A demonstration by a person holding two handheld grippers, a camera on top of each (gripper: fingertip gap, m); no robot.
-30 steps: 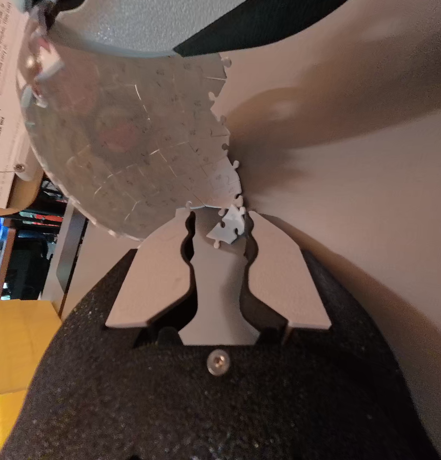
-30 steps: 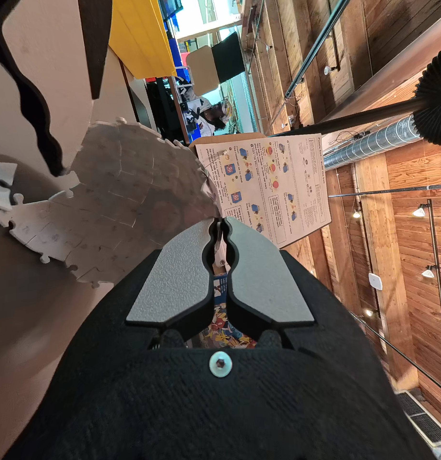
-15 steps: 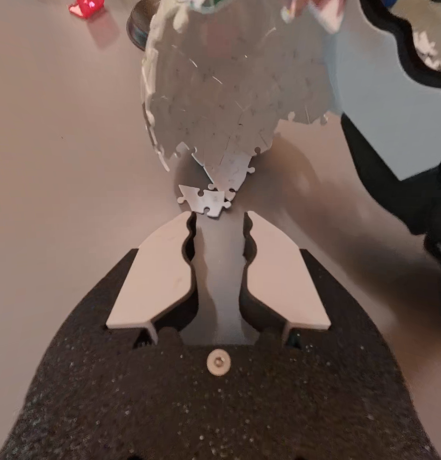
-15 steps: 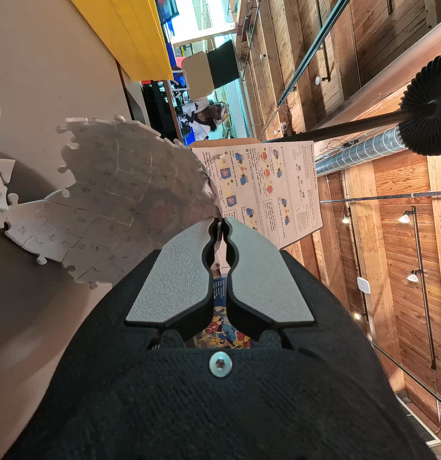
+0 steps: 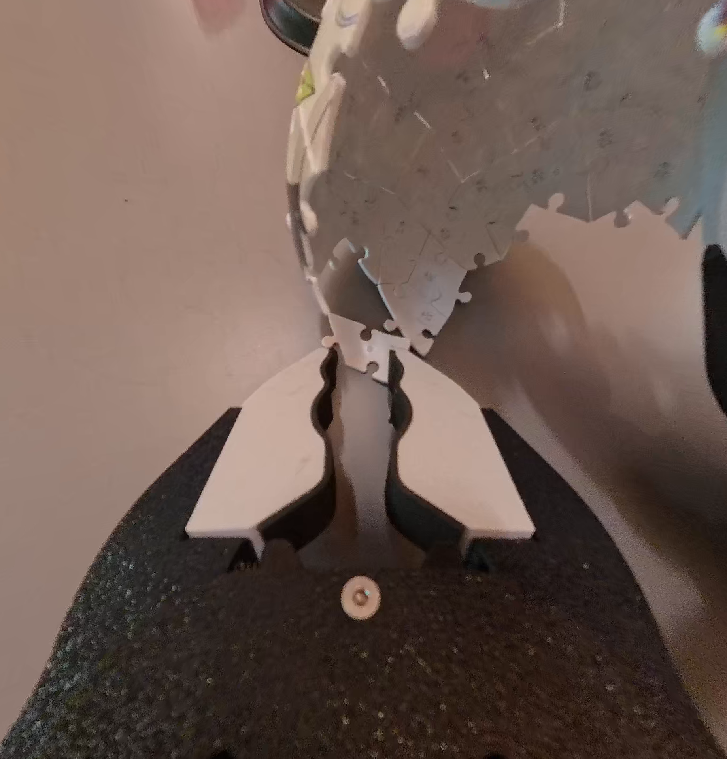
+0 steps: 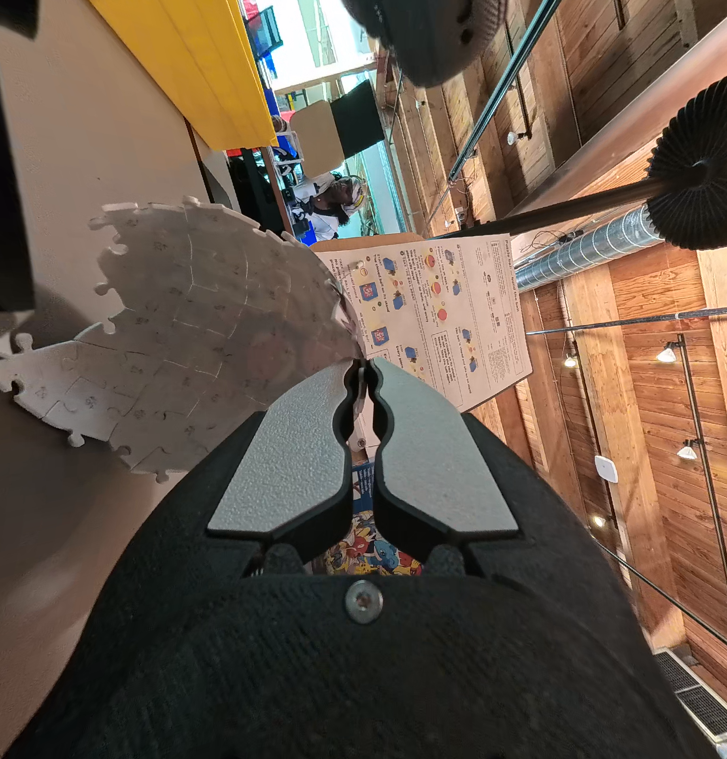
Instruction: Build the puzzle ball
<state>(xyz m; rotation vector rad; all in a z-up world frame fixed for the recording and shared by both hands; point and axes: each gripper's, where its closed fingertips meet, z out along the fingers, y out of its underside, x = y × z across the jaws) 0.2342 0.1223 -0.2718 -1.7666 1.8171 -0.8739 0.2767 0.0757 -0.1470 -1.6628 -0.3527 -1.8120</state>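
Observation:
The half-built puzzle ball (image 5: 476, 143) is a curved grey shell of joined pieces, seen from its inner side. My right gripper (image 6: 363, 363) is shut on the shell's rim (image 6: 189, 328) and holds it up over the table. My left gripper (image 5: 361, 357) has its jaws narrowly apart, closed on a small loose puzzle piece (image 5: 368, 349). That piece sits against the shell's lowest tip (image 5: 431, 304). The right gripper's dark body shows blurred at the right edge of the left wrist view (image 5: 723, 328).
The beige table (image 5: 127, 246) lies under both grippers. A dark round object (image 5: 287, 24) sits at the far edge. A printed instruction sheet (image 6: 427, 320), a colourful box (image 6: 365, 550), a yellow bin (image 6: 197, 74) and a person far off (image 6: 333, 197) are behind the shell. Across from one pair of fingers to the other is roughly 15 centimetres.
My left gripper swung round to the shell's lower tip and its jaws narrowed on the loose piece. The shell has come closer in the left wrist view. The right gripper stays shut on the rim.

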